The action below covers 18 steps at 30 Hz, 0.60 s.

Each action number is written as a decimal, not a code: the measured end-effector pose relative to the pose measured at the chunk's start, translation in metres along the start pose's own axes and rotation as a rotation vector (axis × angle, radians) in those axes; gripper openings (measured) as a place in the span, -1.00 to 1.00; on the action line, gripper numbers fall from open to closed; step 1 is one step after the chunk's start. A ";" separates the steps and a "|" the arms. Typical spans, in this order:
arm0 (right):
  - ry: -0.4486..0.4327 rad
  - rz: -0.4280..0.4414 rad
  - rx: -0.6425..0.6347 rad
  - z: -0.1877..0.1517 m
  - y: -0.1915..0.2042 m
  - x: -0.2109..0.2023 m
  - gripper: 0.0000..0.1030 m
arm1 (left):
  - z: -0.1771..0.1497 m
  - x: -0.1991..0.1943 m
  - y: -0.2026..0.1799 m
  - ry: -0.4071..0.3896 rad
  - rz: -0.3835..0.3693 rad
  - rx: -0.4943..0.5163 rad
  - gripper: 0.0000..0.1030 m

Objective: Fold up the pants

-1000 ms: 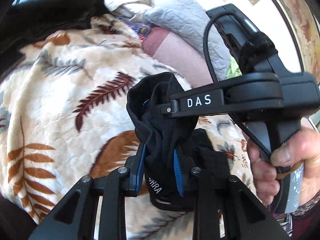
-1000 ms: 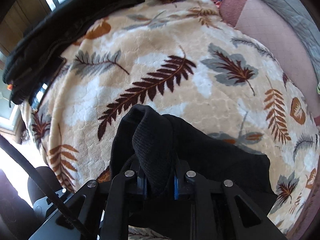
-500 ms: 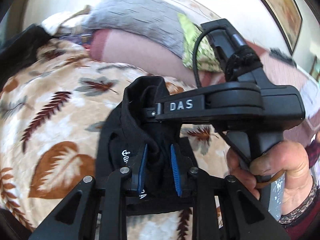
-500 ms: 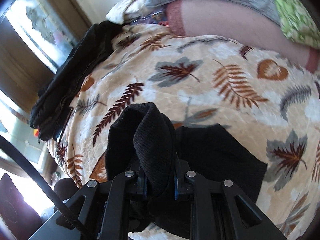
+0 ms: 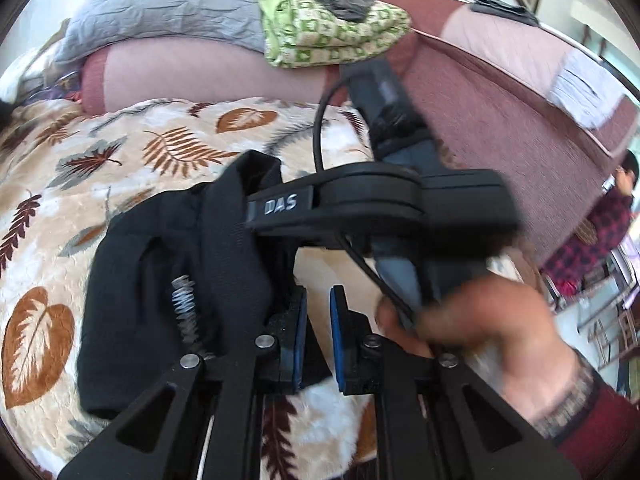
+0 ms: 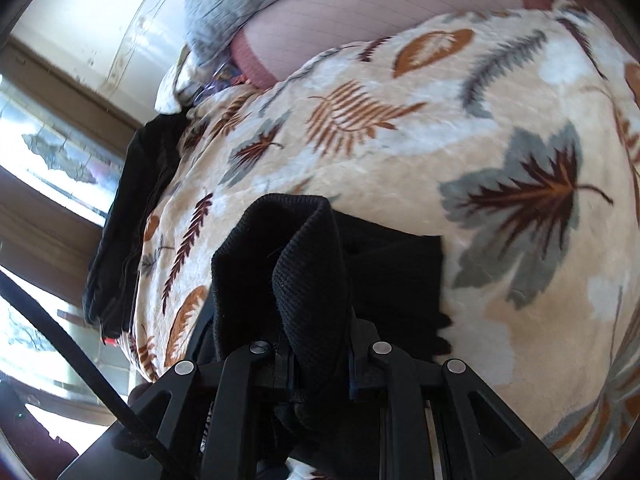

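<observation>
1. The left gripper (image 5: 318,336) has nothing between its blue pads (image 5: 335,332); they stand close together, all but shut, over bare blanket, and the black cloth lies just to their left, touching the outer side of the left finger.
2. The right gripper (image 6: 320,354) is clamped on a thick ribbed fold of the pants (image 6: 304,264), which bulges up out of the jaws.
3. The pants (image 5: 168,280) lie as a compact dark bundle on the leaf-print blanket (image 5: 172,148), with the bundle's long side running away from the left wrist camera (the fisheye bends it).
4. The right gripper (image 5: 276,208) alone holds the cloth, so I judge that the next fold turns on the right hand (image 5: 480,320); the left must shift left to regrip.
</observation>
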State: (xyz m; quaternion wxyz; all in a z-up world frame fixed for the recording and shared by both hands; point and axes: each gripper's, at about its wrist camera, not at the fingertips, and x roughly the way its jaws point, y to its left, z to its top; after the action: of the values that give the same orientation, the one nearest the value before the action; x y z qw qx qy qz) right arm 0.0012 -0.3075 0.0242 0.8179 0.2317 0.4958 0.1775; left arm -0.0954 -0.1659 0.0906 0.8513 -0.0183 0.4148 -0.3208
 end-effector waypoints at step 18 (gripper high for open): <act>-0.337 -0.117 0.186 -0.023 -0.082 -0.053 -0.11 | 0.014 -0.026 0.092 -0.047 0.129 -0.204 -0.18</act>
State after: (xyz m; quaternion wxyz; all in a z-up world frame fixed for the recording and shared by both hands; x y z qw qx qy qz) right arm -0.0381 -0.3989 0.0080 0.8734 0.3035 0.3786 0.0416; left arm -0.0478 -0.0813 0.0905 0.8735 -0.0857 0.4253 -0.2209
